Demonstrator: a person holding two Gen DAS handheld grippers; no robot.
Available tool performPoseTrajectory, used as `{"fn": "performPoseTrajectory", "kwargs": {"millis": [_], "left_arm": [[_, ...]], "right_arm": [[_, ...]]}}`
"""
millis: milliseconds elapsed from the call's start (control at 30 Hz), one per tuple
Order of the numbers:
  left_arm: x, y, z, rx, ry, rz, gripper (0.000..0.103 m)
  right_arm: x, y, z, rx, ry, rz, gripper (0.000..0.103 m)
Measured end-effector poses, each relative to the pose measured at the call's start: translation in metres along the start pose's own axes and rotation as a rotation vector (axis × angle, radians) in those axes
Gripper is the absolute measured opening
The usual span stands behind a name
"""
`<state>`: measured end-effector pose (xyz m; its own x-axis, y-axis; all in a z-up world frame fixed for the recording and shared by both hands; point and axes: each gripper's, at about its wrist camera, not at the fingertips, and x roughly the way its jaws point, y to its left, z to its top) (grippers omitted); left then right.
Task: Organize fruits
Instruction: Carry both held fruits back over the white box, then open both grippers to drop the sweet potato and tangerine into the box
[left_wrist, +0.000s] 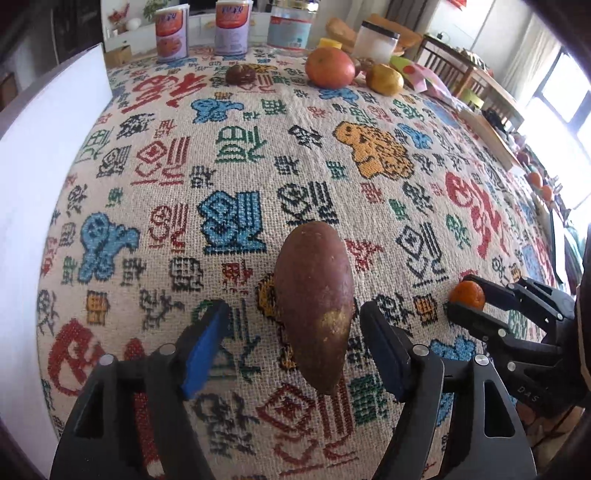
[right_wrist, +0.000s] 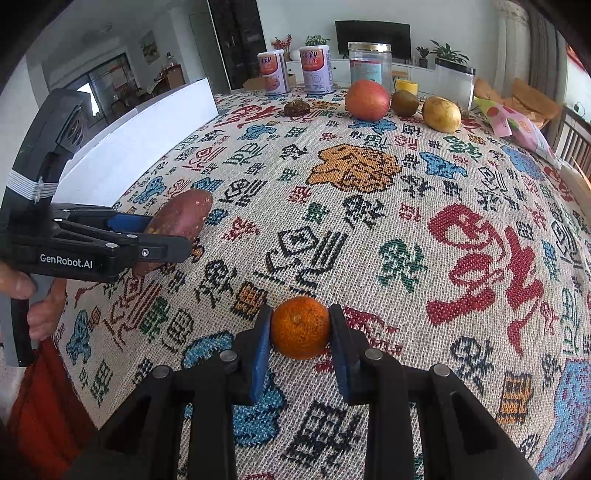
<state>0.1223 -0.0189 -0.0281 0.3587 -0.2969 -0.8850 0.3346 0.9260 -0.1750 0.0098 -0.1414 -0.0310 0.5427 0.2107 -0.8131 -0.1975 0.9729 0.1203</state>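
A purple-brown sweet potato (left_wrist: 314, 302) lies on the patterned tablecloth between the fingers of my left gripper (left_wrist: 295, 328), which is open around it with gaps on both sides. It also shows in the right wrist view (right_wrist: 181, 218) beside the left gripper (right_wrist: 162, 240). My right gripper (right_wrist: 300, 328) is shut on a small orange tangerine (right_wrist: 300, 328), resting at cloth level; it also shows in the left wrist view (left_wrist: 467, 294). At the far edge sit a red apple (right_wrist: 367, 99), a kiwi (right_wrist: 404, 102), a yellow pear (right_wrist: 441, 113) and a dark small fruit (right_wrist: 296, 108).
A white board (right_wrist: 147, 144) stands along the table's left side. Two printed cans (right_wrist: 273, 72), a clear jar (right_wrist: 369, 62), a plastic container (right_wrist: 454, 86) and a pink bag (right_wrist: 517, 125) line the far edge. The patterned cloth (right_wrist: 369, 221) covers the table.
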Motion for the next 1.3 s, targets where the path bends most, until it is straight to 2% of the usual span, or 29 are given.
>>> {"fn": "performPoseTrajectory", "kwargs": {"millis": [33, 167, 233, 267, 333, 367, 433, 467, 533, 600, 700, 800, 900, 1000, 1133, 1233, 1300], "left_arm": [[-0.001, 0.003, -0.001, -0.015, -0.004, -0.011, 0.076], [-0.001, 0.007, 0.003, -0.022, -0.005, -0.004, 0.076], [0.003, 0.006, 0.004, -0.008, -0.003, 0.017, 0.075], [0.004, 0.004, 0.005, 0.000, -0.006, 0.027, 0.072], [0.005, 0.001, 0.006, 0.023, -0.012, 0.069, 0.058], [0.004, 0.001, 0.005, 0.032, -0.017, 0.057, 0.044], [0.002, 0.003, 0.005, 0.020, -0.017, 0.049, 0.042], [0.001, 0.005, 0.005, 0.010, -0.019, 0.050, 0.041], [-0.009, 0.009, 0.001, -0.023, -0.032, 0.031, 0.041], [-0.034, 0.016, -0.004, -0.087, -0.048, -0.053, 0.041], [-0.096, 0.035, -0.010, -0.192, -0.106, -0.194, 0.041], [-0.171, 0.069, -0.014, -0.272, -0.214, -0.235, 0.041], [-0.227, 0.119, -0.018, -0.338, -0.302, -0.151, 0.042], [-0.244, 0.179, -0.022, -0.414, -0.314, 0.027, 0.042], [-0.211, 0.259, -0.034, -0.528, -0.209, 0.220, 0.042], [-0.178, 0.297, -0.046, -0.608, -0.106, 0.255, 0.042], [-0.164, 0.313, -0.053, -0.657, -0.066, 0.272, 0.042]], "right_arm": [[-0.001, 0.000, -0.001, -0.001, -0.006, 0.005, 0.033], [-0.007, -0.012, -0.003, 0.056, -0.006, 0.081, 0.052], [-0.008, -0.018, -0.002, 0.090, -0.004, 0.118, 0.052], [-0.008, -0.018, -0.002, 0.095, -0.007, 0.122, 0.052], [-0.009, -0.013, 0.000, 0.070, -0.019, 0.118, 0.052], [-0.009, -0.009, 0.001, 0.049, -0.027, 0.110, 0.052], [-0.002, -0.002, 0.003, 0.003, -0.004, 0.062, 0.048], [0.003, 0.000, 0.003, -0.001, 0.024, 0.030, 0.030], [-0.001, -0.002, 0.004, 0.025, 0.025, 0.025, 0.029], [-0.010, -0.008, 0.004, 0.072, 0.003, 0.063, 0.029], [-0.025, -0.006, 0.014, 0.116, -0.013, 0.140, 0.029], [-0.037, 0.018, 0.040, 0.103, -0.023, 0.243, 0.029], [-0.043, 0.072, 0.078, 0.018, -0.023, 0.363, 0.029], [-0.043, 0.145, 0.116, -0.102, -0.024, 0.463, 0.029], [-0.022, 0.244, 0.162, -0.251, -0.011, 0.521, 0.029], [0.013, 0.301, 0.181, -0.317, 0.044, 0.503, 0.029], [0.038, 0.327, 0.185, -0.342, 0.090, 0.472, 0.029]]}}
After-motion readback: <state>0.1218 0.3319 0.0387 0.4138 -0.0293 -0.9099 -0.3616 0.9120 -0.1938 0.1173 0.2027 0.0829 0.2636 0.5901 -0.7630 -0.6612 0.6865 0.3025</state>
